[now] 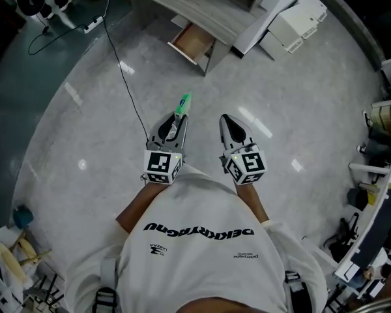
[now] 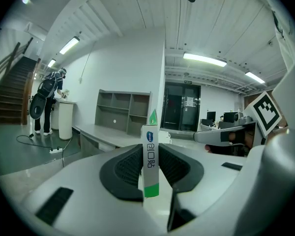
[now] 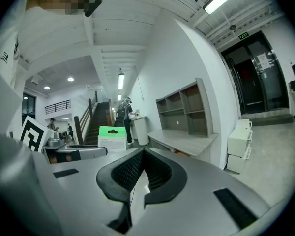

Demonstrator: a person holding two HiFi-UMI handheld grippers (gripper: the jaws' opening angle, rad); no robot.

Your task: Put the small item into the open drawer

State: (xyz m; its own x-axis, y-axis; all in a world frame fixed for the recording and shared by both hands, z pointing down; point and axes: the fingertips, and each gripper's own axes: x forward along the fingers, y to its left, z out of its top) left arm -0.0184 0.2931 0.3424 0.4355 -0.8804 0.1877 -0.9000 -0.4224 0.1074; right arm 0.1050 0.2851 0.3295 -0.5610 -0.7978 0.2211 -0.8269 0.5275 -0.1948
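The small item is a slim white box with a green tip (image 1: 183, 104); my left gripper (image 1: 180, 119) is shut on it, and it sticks out forward past the fingertips. In the left gripper view the box (image 2: 150, 156) stands upright between the black pads (image 2: 127, 168). My right gripper (image 1: 227, 121) is beside it, shut, with nothing in it; its pads (image 3: 130, 170) meet at the tips. The open drawer (image 1: 193, 42), wooden inside, is pulled out of the grey desk (image 1: 182, 5) well ahead across the floor. Both grippers are held over bare floor in front of the person's chest.
A black cable (image 1: 127, 77) runs across the floor from a power strip (image 1: 91, 25) toward the grippers. White cabinets (image 1: 293, 25) stand to the right of the desk. Cluttered shelving (image 1: 384, 175) lines the right edge. A person with a backpack (image 2: 46, 100) stands at the far left by stairs.
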